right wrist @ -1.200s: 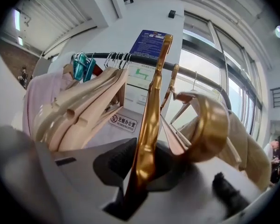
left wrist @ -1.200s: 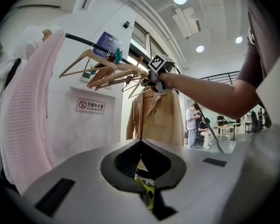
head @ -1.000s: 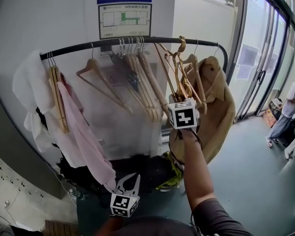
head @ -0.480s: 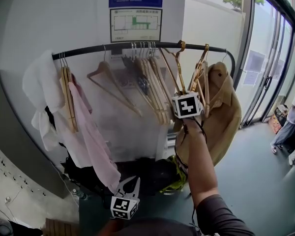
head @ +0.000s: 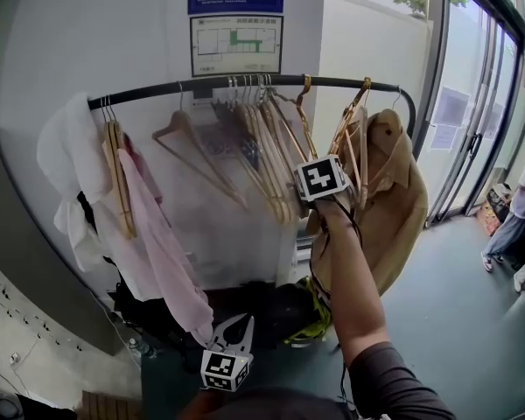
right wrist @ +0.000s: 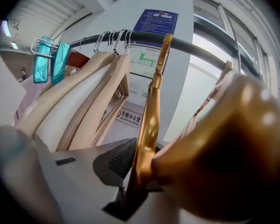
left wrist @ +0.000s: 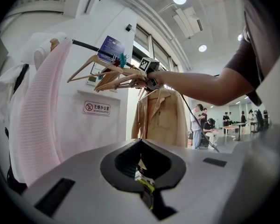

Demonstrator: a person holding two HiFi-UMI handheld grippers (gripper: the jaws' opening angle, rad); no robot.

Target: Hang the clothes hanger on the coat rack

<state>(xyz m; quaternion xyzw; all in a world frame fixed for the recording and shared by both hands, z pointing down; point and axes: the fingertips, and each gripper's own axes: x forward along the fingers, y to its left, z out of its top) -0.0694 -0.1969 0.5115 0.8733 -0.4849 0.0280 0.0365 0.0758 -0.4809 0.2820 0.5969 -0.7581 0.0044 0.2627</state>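
The right gripper (right wrist: 142, 153) is clamped on the neck of a golden clothes hanger (right wrist: 153, 101), its ribbed black pad pressed against the metal just below the hook. The hanger's broad shoulder bulges close to the lens on the right. The hook rises to the black coat rack rail (head: 157, 92) and its tip curls at the bar. Whether it bears on the bar cannot be told. In the head view this gripper is raised on an outstretched forearm (head: 354, 278), with its marker cube just under the rail.

Left of the held hanger, a bunch of wooden hangers (head: 264, 151) hangs from the same rail, and a pair of teal clips (right wrist: 49, 59) sits at that bunch's far side. To the right, a tan coat (head: 398, 204) hangs near the rail's bent end. A pink garment (head: 162, 243) and a white garment (head: 66, 160) hang at the left end.

The left gripper (head: 243, 320) is low, well apart from the rack. Its jaw tips meet and nothing is between them.
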